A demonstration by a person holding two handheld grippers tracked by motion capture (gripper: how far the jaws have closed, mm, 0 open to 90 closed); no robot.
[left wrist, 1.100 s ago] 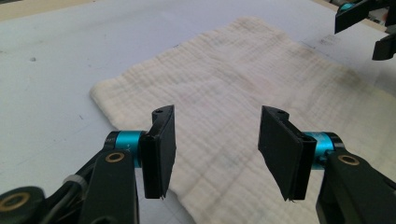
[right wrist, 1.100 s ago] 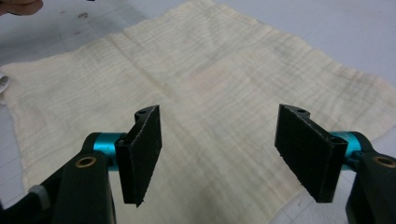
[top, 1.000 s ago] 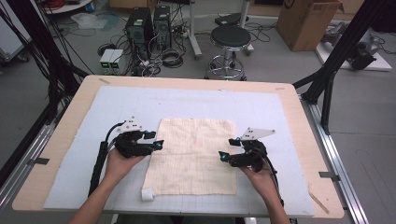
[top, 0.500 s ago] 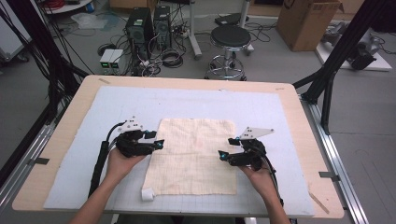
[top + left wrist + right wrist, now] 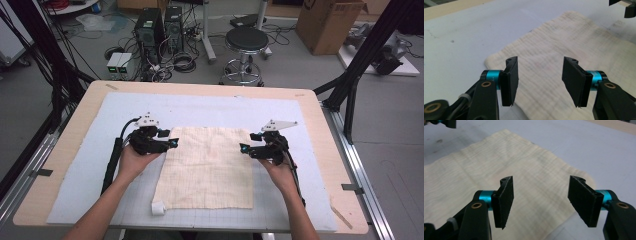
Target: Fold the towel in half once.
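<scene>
A cream waffle-weave cloth (image 5: 207,167) lies flat on the pale blue mat (image 5: 100,165). My left gripper (image 5: 172,142) hovers at the cloth's left edge near its far left corner, pointing inward. In the left gripper view, this gripper (image 5: 540,80) stands open over the cloth (image 5: 564,40), its pads holding nothing. My right gripper (image 5: 245,147) faces it from the right edge near the far right corner. In the right gripper view, its jaws (image 5: 544,200) have just been closing but are still apart above the cloth (image 5: 486,165), with nothing between them.
A small white tag or roll (image 5: 158,208) sits at the cloth's near left corner. The mat covers a wooden table (image 5: 320,125). Beyond the far edge stand a stool (image 5: 248,40), computer cases and cables on the floor.
Both hands have slid away from the person along the cloth's side edges, toward its far corners. The cloth has not moved.
</scene>
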